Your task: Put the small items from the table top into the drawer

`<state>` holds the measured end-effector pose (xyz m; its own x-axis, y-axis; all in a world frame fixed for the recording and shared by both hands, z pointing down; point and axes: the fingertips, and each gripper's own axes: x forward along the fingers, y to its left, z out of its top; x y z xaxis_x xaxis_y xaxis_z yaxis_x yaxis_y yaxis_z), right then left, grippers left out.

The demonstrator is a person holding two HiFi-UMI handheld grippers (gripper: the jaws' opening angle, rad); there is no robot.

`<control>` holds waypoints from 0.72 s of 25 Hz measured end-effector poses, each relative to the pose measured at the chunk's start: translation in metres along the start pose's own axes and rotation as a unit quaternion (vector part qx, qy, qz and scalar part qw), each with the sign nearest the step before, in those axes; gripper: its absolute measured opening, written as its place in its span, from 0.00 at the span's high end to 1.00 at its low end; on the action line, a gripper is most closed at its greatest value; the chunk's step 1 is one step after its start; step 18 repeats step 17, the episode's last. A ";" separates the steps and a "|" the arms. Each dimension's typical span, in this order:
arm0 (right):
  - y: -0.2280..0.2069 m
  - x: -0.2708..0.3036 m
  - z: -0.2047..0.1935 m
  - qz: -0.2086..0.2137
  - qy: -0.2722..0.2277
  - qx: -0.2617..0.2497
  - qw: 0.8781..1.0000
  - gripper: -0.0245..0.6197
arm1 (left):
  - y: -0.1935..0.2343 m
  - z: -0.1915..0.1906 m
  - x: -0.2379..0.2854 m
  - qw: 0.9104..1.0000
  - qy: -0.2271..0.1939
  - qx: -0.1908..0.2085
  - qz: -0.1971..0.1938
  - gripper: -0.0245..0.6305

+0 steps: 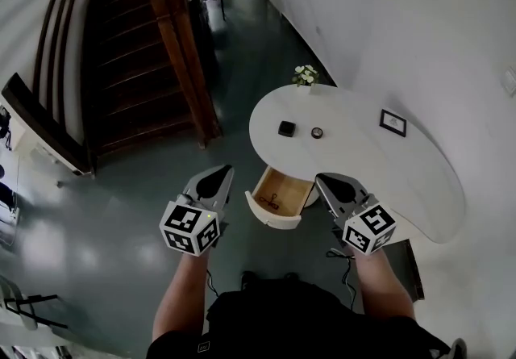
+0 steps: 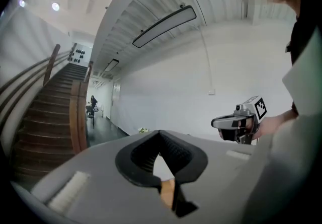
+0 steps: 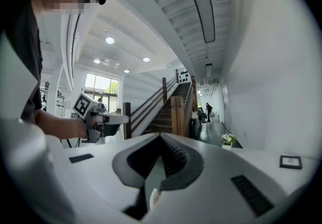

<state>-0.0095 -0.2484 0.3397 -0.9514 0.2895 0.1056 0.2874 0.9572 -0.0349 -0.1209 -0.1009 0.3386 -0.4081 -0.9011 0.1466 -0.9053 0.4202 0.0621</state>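
A white curved table [image 1: 419, 180] has its wooden drawer [image 1: 278, 198] pulled open at the front, with a small dark item lying inside. On the top lie a small black box [image 1: 286, 128] and a round dark item [image 1: 317, 132]. My left gripper [image 1: 214, 181] hangs over the floor just left of the drawer. My right gripper [image 1: 329, 186] is held just right of the drawer, at the table's front edge. Both are shut and hold nothing. In the left gripper view the jaws [image 2: 160, 137] meet, as they do in the right gripper view [image 3: 161, 140].
A small picture frame [image 1: 393, 123] lies on the right part of the table, and a flower pot [image 1: 305, 75] stands at its far edge. A wooden staircase [image 1: 137, 59] rises at the left. White wall runs behind the table. Dark floor lies in between.
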 end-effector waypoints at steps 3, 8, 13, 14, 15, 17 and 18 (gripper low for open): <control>0.005 0.004 0.013 -0.007 -0.012 0.001 1.000 0.95 | 0.010 0.006 -0.005 1.000 -0.015 -0.009 0.002 0.95; 0.009 0.009 0.011 -0.025 -0.015 0.009 1.000 0.95 | 0.020 0.001 -0.003 0.999 -0.020 -0.030 -0.002 0.95; 0.011 0.011 0.003 -0.027 -0.011 0.020 0.999 0.95 | 0.028 -0.008 -0.002 1.000 -0.003 -0.026 0.004 0.95; 0.012 0.010 0.002 -0.027 -0.011 0.021 0.999 0.95 | 0.030 -0.009 -0.002 1.000 -0.001 -0.027 0.006 0.95; 0.012 0.010 0.002 -0.027 -0.011 0.022 0.999 0.95 | 0.031 -0.010 -0.002 1.000 0.000 -0.028 0.007 0.95; 0.013 0.010 0.000 -0.027 -0.010 0.024 0.999 0.95 | 0.032 -0.011 -0.003 1.000 0.000 -0.030 0.007 0.95; 0.013 0.010 0.000 -0.027 -0.010 0.024 0.999 0.95 | 0.032 -0.011 -0.003 1.000 0.000 -0.030 0.007 0.95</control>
